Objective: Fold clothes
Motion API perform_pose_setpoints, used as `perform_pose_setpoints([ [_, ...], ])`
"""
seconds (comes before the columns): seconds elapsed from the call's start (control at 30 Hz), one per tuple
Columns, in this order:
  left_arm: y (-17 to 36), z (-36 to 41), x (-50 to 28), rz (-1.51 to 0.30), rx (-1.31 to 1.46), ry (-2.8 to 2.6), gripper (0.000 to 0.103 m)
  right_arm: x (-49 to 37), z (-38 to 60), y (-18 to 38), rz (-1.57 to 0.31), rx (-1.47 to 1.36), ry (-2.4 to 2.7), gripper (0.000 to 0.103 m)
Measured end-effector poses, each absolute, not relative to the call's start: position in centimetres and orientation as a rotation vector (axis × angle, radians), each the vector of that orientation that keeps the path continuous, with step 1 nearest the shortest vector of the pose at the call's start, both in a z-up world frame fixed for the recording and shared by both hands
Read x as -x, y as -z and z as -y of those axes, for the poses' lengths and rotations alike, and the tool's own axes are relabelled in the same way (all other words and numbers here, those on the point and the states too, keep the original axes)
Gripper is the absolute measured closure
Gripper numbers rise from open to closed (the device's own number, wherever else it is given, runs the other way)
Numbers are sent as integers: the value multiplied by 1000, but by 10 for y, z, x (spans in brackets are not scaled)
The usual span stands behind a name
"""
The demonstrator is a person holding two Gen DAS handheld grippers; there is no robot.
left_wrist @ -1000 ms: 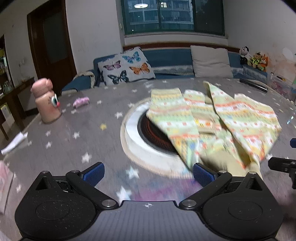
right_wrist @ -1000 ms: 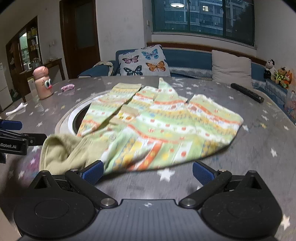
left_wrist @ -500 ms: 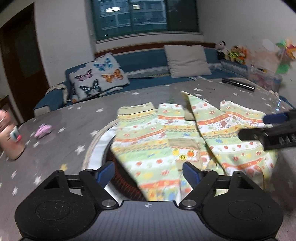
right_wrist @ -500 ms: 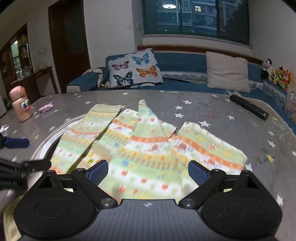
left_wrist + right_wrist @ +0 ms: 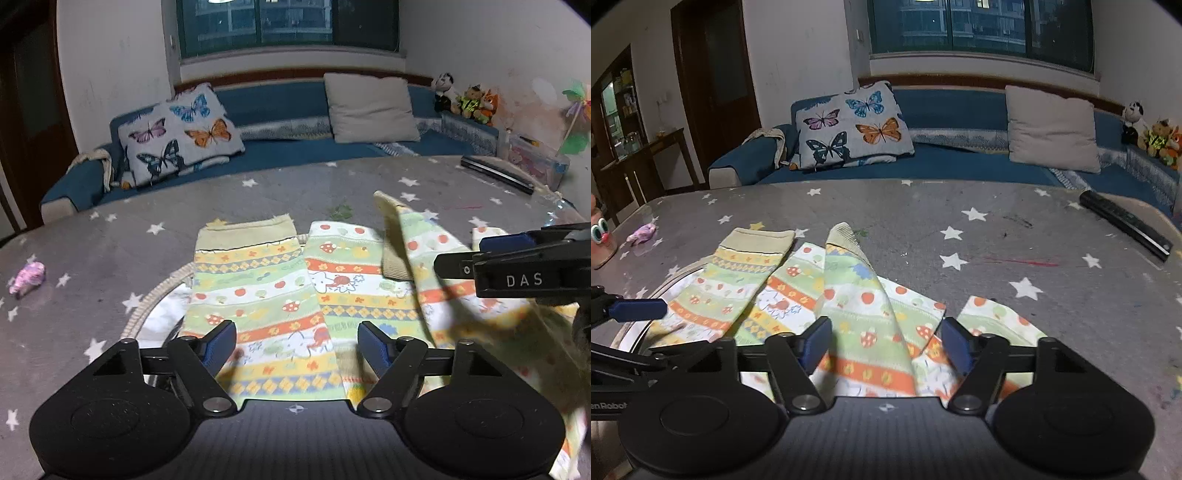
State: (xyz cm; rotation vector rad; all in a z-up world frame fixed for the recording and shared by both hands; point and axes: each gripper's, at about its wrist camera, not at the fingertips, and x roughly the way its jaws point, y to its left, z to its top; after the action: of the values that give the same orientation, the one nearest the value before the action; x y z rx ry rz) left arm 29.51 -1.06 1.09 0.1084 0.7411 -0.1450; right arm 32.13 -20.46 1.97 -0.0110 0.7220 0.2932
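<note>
The table [image 5: 960, 229] with its star print took up most of both views. On it lay the patterned pants [image 5: 266, 295], legs spread flat on the near side, one cuff folded up into a peak. The left gripper [image 5: 297, 343] hovered over one leg, jaws partly apart and just been closing, pads not pressing cloth. The right gripper [image 5: 886, 341] straddled the raised fold the same way, also just been closing. A remote [image 5: 1123, 223] lay far right, and a pink scrap [image 5: 27, 277] far left.

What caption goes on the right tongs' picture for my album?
Right tongs open above the patterned pants on the starry table, left tongs beside.
</note>
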Motion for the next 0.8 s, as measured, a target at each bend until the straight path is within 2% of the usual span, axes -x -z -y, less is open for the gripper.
perform_pose_setpoints([
  [0.1,0,10,-305,-778,-113,149,55,-332,204,-12,-742,6,-304,60],
  [0.13,2,9,-307,-782,-111,151,60,-332,205,-10,-744,1,-309,70],
  [0.17,2,7,-307,-776,-109,152,63,-332,205,-10,-743,-2,-313,75],
  [0.23,1,2,-305,-765,-104,147,84,-329,208,-11,-741,-13,-317,92],
  [0.3,0,-4,-302,-755,-99,138,93,-323,211,-17,-726,-23,-308,98],
  [0.4,-5,-15,-293,-742,-77,110,98,-310,220,-29,-694,-35,-294,102],
  [0.67,-29,-67,-247,-684,27,-14,99,-270,251,-58,-628,-51,-253,103],
  [0.8,-39,-96,-209,-635,75,-85,99,-266,254,-60,-639,-58,-268,96],
])
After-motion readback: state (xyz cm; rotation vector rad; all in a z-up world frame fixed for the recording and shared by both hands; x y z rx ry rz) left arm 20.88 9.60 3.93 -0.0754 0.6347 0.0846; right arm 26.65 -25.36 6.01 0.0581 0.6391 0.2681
